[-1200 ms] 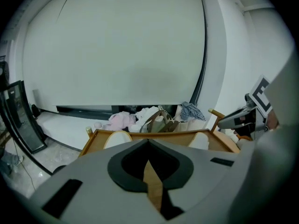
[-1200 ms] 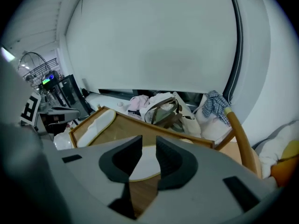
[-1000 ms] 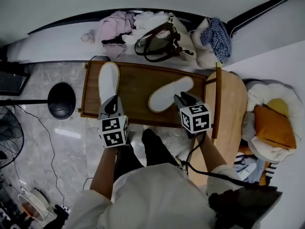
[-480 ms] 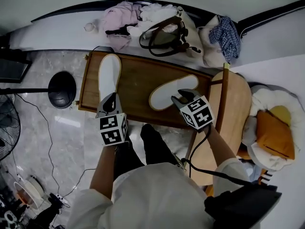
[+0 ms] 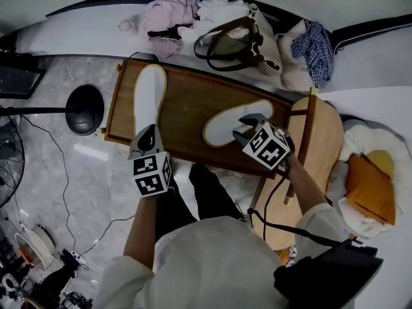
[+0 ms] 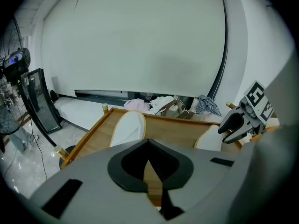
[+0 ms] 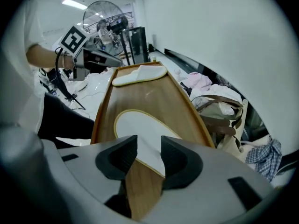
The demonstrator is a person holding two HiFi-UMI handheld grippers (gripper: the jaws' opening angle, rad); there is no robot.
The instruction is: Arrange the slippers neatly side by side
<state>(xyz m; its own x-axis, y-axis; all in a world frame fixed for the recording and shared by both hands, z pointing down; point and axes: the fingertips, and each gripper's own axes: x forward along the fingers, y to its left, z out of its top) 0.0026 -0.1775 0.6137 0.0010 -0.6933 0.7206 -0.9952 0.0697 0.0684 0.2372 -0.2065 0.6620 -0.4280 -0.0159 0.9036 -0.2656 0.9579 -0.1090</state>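
Observation:
Two white slippers with tan rims lie on a low wooden tray table (image 5: pixel 187 102). The left slipper (image 5: pixel 149 95) points straight away from me along the table's left side. The right slipper (image 5: pixel 235 122) lies slanted near the right end. My left gripper (image 5: pixel 147 137) hovers at the left slipper's near end, its jaws shut and empty. My right gripper (image 5: pixel 246 126) points steeply down over the slanted slipper's near end. Its jaws have just been opening, and the slipper (image 7: pixel 140 129) shows in the gap between them, not pressed by the pads.
A brown-handled bag (image 5: pixel 232 44) and piles of clothes (image 5: pixel 170 18) lie on the white ledge behind the table. A round wooden stool (image 5: pixel 322 134) stands at the table's right end, with cushions (image 5: pixel 370 195) beyond. A black stand base (image 5: pixel 84 108) and cables are on the floor to the left.
My right gripper has rolled and sunk onto the slanted slipper's near end, its jaws wider apart. My left gripper has dropped slightly towards the left slipper. Both slippers lie where they were.

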